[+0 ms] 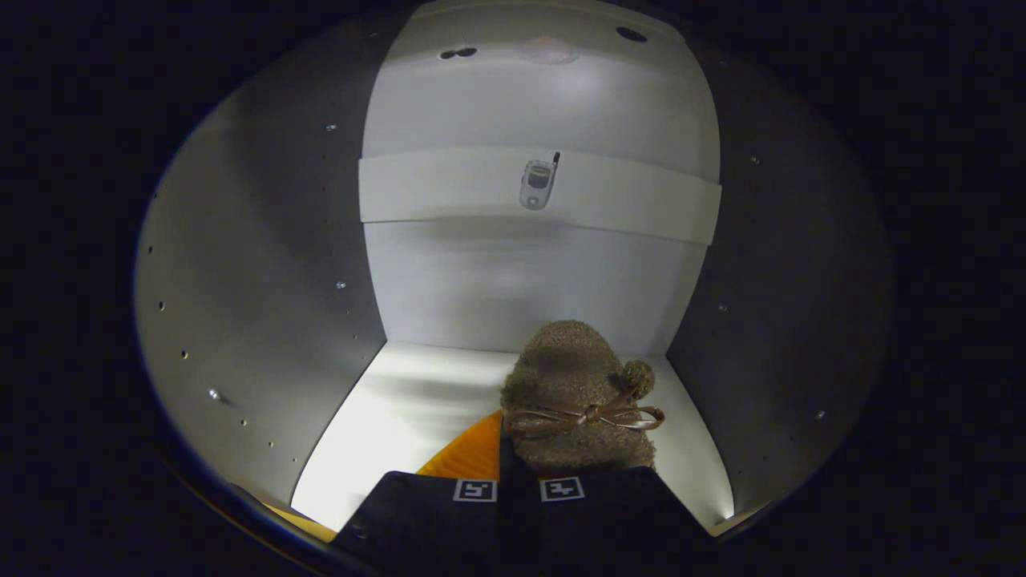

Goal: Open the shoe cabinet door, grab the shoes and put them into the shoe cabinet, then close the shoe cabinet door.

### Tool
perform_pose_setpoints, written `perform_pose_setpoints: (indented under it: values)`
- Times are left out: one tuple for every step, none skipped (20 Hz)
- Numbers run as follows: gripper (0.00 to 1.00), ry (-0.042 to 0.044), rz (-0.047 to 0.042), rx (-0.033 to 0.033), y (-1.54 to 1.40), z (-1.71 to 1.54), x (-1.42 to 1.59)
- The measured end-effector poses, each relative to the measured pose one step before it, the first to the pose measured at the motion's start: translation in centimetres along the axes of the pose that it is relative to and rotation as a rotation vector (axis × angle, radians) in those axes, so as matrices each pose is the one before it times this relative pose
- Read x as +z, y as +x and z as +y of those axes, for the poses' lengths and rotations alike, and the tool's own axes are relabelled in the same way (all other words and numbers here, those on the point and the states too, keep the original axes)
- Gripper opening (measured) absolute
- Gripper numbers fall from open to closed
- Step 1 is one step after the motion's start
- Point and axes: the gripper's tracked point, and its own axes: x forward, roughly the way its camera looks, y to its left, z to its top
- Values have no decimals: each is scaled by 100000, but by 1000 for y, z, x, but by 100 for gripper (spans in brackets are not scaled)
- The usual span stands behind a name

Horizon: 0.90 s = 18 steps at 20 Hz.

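I look into the open white shoe cabinet [521, 280]. A fuzzy brown slipper [573, 385] with a thin brown bow and an orange sole [473, 453] sticks out just ahead of my fingers, over the cabinet's bottom shelf [401, 409]. My gripper [518, 489] has its two black fingers [433, 513] drawn close together at the slipper's heel end, and the slipper seems pinched between them. Whether its toe rests on the shelf or hangs just above it, I cannot tell.
The cabinet's grey side walls [256, 304] with rows of peg holes stand close on both sides. A white cross rail [449, 188] runs across the back panel with a small fitting [537, 184] on it. Bare shelf lies left of the slipper.
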Motion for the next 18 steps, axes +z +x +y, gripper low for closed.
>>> perform_pose_setpoints:
  values:
    - [6, 1101, 1937, 52, 406, -220, -282]
    - [6, 1183, 1853, 319, 84, 55, -386]
    - [6, -52, 642, -932, 217, -207, -157]
    - [14, -40, 1028, 1238, 47, 277, -323]
    - [14, -783, 207, -690, -122, -46, -111]
    - [17, -138, 228, 183, -468, 114, -134]
    - [19, -246, -947, -707, -413, -109, -18]
    - [29, 1071, -940, 849, -546, 194, -67]
    - [39, 406, -1650, 32, -536, 15, -62]
    - [49, 393, -1594, -11, -575, 7, 75]
    - [58, 422, -1608, -184, -537, 13, 122]
    - [68, 253, -682, -171, -577, -37, 0]
    - [78, 200, -242, -6, -584, 81, -57]
    - [78, 325, -350, 9, -744, 17, -89]
    - [78, 308, -1231, 293, -912, 90, 44]
    - [78, 118, -1830, 862, -1050, 186, 106]
    - [79, -72, -1734, -174, -1108, 34, 110]
    - [84, -25, -1771, -164, -1807, -37, 77]
